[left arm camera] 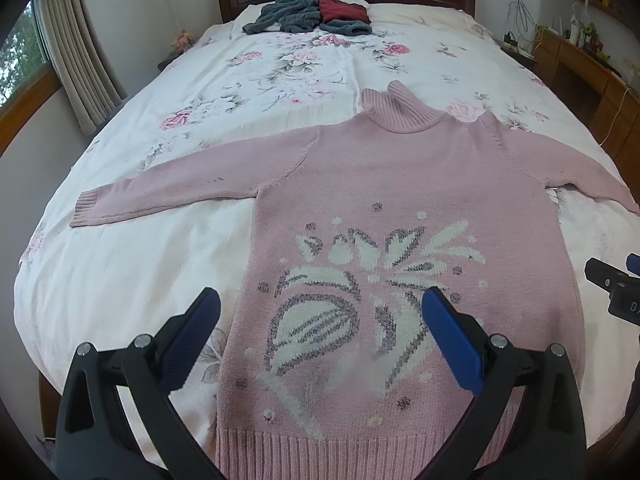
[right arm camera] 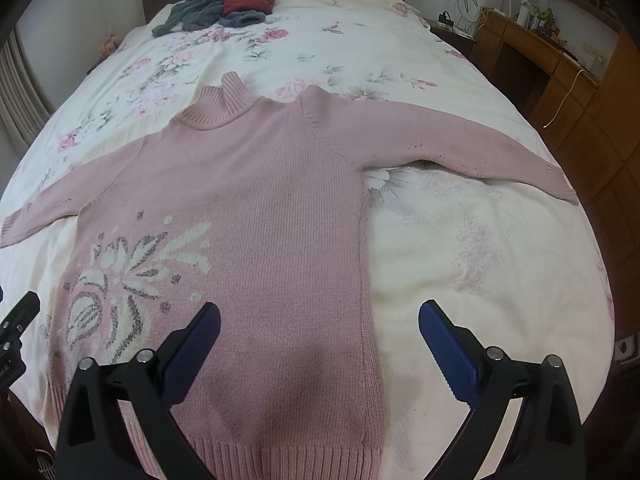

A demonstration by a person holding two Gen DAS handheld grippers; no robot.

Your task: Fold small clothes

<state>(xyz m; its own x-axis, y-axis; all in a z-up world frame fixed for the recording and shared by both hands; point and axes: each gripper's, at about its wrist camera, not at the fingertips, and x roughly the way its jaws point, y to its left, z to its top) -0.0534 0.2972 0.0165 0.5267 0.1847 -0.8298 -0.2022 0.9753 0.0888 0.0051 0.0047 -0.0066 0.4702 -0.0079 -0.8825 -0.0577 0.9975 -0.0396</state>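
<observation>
Your left claw (left arm camera: 320, 300) and right claw (right arm camera: 320, 316) both gape wide above the pink sweater (left arm camera: 400, 184), flat on the bed (left arm camera: 280, 64), collar at 12 o'clock.

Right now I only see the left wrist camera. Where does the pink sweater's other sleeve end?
Observer: The right sleeve lies stretched out flat, and its ribbed cuff ends near the bed's side edge.
Operator: Is the right gripper open?
Observer: Yes, the right gripper is open and holds nothing.
Operator: What's in front of it?
Observer: The side edge of the pink sweater. One finger is over knit, the other over the bedspread.
</observation>
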